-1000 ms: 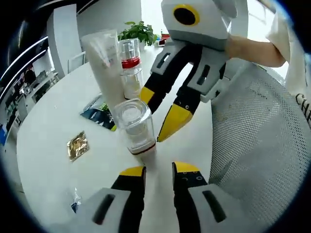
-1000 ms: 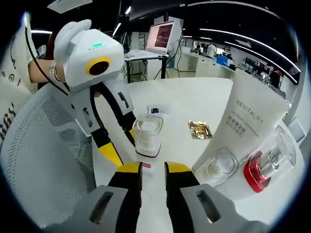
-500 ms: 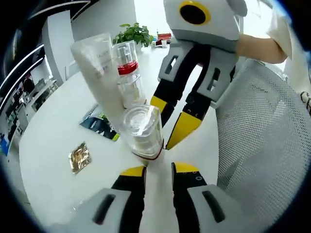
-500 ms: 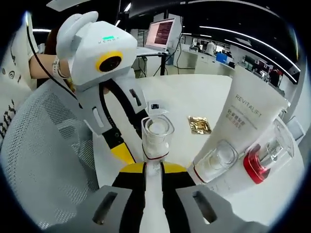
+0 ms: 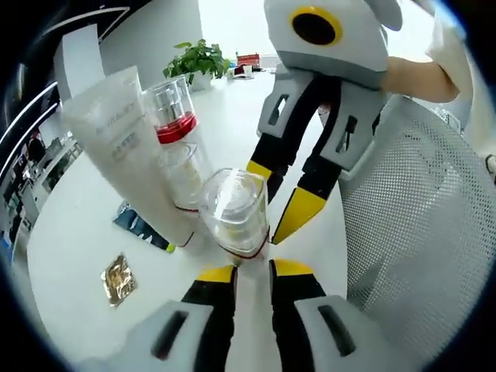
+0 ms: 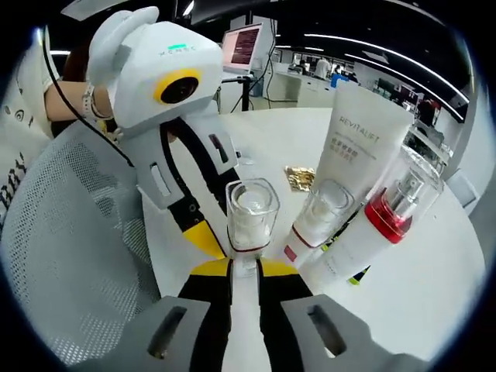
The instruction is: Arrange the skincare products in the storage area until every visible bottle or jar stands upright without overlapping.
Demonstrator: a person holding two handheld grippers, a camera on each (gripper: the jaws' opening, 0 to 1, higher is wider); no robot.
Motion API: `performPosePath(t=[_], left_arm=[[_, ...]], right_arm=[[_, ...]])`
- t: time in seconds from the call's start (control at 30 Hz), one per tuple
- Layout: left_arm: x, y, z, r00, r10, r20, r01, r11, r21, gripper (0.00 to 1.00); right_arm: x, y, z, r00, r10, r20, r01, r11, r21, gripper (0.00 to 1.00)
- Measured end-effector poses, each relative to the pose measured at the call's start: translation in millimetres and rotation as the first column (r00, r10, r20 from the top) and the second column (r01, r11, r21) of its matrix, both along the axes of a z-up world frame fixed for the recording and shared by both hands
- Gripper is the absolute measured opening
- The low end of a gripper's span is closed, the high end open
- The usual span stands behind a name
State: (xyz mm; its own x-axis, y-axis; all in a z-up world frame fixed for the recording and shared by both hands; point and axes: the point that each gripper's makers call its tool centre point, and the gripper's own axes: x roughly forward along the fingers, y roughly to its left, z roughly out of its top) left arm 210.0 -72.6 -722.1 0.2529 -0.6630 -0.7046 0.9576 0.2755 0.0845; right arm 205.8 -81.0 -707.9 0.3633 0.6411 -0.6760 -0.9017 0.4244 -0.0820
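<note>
1. The white tabletop [image 5: 70, 232] carries the skincare products; a mesh chair back [image 5: 418, 232] stands at its edge.
2. The white REVITALIFT tube [image 6: 358, 147] stands cap-down, leaning against its neighbours, with a red-collared pump bottle [image 6: 387, 213] and a small clear-capped bottle [image 6: 319, 217] touching it — a crowded cluster.
3. The right hand-held gripper [image 6: 244, 267] has its jaws closed on the neck of a clear-capped bottle [image 6: 250, 213], held upright just beside the cluster. In the left gripper view the same bottle [image 5: 235, 211] sits just ahead of the left jaws.
4. The left hand-held gripper [image 5: 250, 273] has its jaws drawn close together with a narrow gap, gripping nothing visible; it points at the bottle from the opposite side.
5. Judged step: placing the held bottle upright. The next move calls for setting it down on bare tabletop clear of the tube, then releasing without tipping it.
6. A gold foil sachet [image 5: 118, 277] lies flat, apart.
</note>
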Motion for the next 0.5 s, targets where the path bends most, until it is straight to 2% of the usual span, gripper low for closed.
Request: performPosePath(t=[0.1, 0.5], left_arm=[[1.2, -7, -0.2, 0.999, -0.023, 0.024, 0.023, 1.0, -0.002, 0.13], [5.1, -29, 1.3, 0.999, -0.039, 0.014, 0.039, 0.999, -0.021, 0.1]], right_arm=[[1, -7, 0.7, 1.0, -0.016, 0.005, 0.016, 1.0, -0.004, 0.12], [6, -31, -0.5, 0.996, -0.086, 0.01, 0.086, 0.996, -0.007, 0.13]])
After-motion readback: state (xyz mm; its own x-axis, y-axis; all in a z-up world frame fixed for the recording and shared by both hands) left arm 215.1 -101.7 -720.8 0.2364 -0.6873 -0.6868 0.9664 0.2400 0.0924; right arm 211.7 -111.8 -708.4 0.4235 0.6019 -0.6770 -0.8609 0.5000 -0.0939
